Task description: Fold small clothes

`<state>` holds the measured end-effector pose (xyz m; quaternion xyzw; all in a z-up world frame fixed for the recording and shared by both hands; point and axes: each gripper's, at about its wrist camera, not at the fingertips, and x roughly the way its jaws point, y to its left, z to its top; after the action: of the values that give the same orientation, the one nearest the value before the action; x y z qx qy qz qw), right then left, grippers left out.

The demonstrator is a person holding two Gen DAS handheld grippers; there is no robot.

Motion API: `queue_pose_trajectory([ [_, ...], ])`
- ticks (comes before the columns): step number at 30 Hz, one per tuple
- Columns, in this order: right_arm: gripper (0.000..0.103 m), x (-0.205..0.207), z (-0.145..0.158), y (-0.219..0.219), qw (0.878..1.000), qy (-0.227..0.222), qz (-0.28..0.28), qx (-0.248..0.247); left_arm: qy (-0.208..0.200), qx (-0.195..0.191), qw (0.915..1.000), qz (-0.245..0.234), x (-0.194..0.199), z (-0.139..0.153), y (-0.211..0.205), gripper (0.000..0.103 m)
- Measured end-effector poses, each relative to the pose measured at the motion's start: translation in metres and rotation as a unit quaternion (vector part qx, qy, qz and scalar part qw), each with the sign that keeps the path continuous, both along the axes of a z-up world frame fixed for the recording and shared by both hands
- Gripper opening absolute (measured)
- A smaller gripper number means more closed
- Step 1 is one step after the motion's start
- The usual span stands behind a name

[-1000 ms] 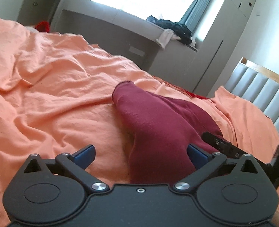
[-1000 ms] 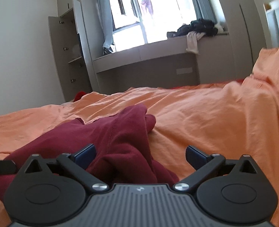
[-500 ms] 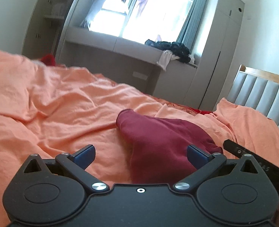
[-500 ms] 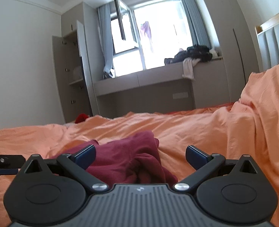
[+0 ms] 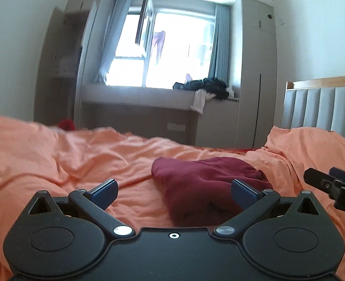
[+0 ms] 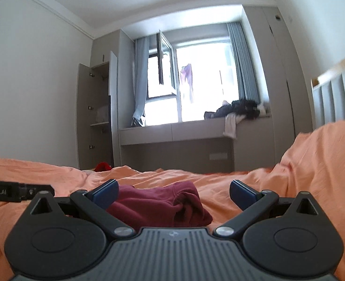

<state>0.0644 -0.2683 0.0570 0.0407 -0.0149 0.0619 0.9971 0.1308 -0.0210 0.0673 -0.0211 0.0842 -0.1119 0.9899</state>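
Both our jaws are spread wide, holding nothing: left gripper (image 5: 173, 193) and right gripper (image 6: 173, 193) hover above the bunched dark-red knit garment (image 5: 209, 185) on the orange bedsheet (image 5: 55, 159). Looks between folds; next we'd need to grab an edge.

Dark red garment (image 5: 205, 182), loosely bunched (one rolled end), flat on the orange bedsheet (image 5: 55, 159).
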Motion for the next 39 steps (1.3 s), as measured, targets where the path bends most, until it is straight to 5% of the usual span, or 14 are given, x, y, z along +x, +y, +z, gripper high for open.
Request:
queue_pose_trajectory([
  [11,0.103,-0.045,-0.012,0.003,1.0,-0.004,-0.006,-0.009,-0.002,-0.004,0.9999,0.014,-0.054,-0.024,0.003,0.103],
  [39,0.103,-0.05,-0.026,-0.004,0.999,0.037,-0.011,0.002,0.027,-0.003,0.9995,0.014,-0.058,-0.038,0.007,0.103],
])
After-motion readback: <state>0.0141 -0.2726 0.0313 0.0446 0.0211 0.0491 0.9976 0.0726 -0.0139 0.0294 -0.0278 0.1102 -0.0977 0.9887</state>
